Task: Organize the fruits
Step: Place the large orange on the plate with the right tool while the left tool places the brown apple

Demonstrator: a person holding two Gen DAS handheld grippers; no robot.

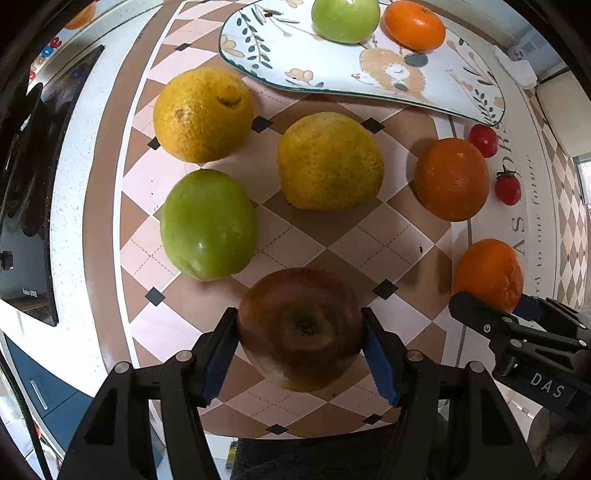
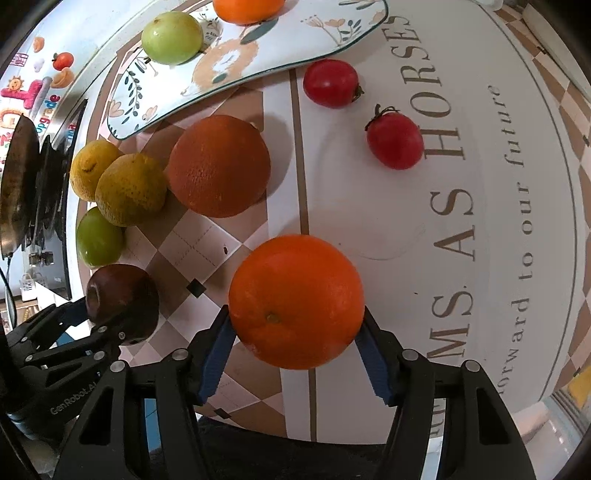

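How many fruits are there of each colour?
Orange round citrus fruits: 3
Yellow bumpy lemons: 2
Green smooth apples: 2
Dark red apple: 1
Small red tomatoes: 2
Total: 10

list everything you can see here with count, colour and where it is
plate: 1, white with leaf and animal print, far side of the mat
green apple: 1, green, on the plate
small orange: 1, orange, on the plate beside it
yellow citrus: 2, yellow, on the mat near the plate
loose green apple: 1, green, on the mat
dark orange: 1, deep orange, on the mat
cherry tomatoes: 2, red, by the lettering
red apple: 1, dark red, between left fingers
orange: 1, bright orange, between right fingers
checkered mat: 1, pink-brown
left tool: 1, black, blue pads
right tool: 1, same
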